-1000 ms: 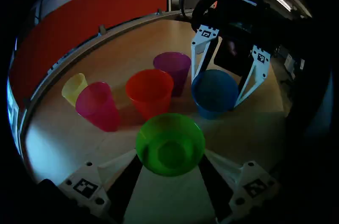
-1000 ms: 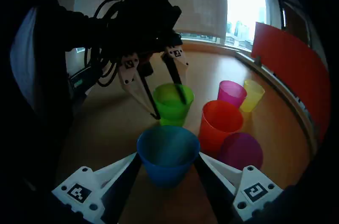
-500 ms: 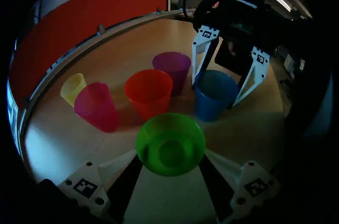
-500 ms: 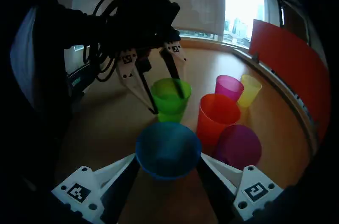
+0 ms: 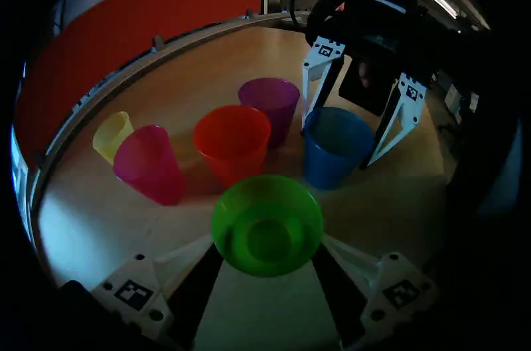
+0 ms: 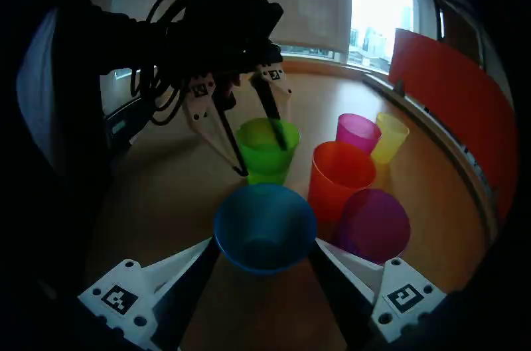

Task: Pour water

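Note:
A green cup point(image 5: 267, 225) sits between the fingers of my left gripper point(image 5: 267, 255), which is shut on it; from the right gripper view the same green cup point(image 6: 267, 150) stands upright in that left gripper point(image 6: 261, 158). My right gripper point(image 6: 264, 255) is shut on a blue cup point(image 6: 265, 228), held off the table. In the left gripper view the blue cup point(image 5: 335, 145) hangs in the right gripper point(image 5: 335, 148) beyond the green one. Both cups face up. I cannot tell whether either holds water.
Orange point(image 5: 232, 140), purple point(image 5: 269, 104), pink point(image 5: 147, 166) and yellow point(image 5: 111, 135) cups stand grouped on the wooden table point(image 5: 199, 79). A red panel point(image 5: 119, 26) runs along the table's far edge. A person's dark sleeve point(image 6: 73, 72) reaches in behind the left gripper.
The blue cup has risen off the table in my right gripper and come slightly nearer the camera. The green cup has lifted a little too.

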The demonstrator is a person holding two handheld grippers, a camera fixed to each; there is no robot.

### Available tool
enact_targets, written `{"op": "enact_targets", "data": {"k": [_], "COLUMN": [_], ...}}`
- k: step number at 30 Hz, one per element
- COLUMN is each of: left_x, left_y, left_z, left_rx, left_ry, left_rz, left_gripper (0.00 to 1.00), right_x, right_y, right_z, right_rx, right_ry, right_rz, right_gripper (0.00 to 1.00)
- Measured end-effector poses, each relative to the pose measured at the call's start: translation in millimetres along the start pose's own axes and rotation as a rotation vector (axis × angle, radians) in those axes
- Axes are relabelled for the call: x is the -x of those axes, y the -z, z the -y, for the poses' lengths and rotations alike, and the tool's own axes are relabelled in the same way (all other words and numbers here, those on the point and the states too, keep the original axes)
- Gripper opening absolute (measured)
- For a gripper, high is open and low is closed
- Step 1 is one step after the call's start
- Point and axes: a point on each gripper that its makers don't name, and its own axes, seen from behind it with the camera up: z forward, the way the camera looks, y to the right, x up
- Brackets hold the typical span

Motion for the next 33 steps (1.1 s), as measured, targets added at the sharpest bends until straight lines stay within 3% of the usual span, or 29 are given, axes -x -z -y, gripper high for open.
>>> {"op": "enact_targets", "data": {"k": [14,33], "left_x": [13,37], "left_y": [4.0,31.7], "left_z": [1.3,4.6], "left_rx": [-0.015,-0.076], "left_ry": [-0.013,0.002], "left_rz": [0.039,0.051], "left_gripper": [0.83,0.83], "right_x": [11,36], "right_y": [9.9,38.9], "right_z": [0,4], "right_rx": [0.024,0.097], "right_ry": [-0.016,-0.065], "right_rz": [0.012,0.04], "right_gripper": [0.97,0.97]}}
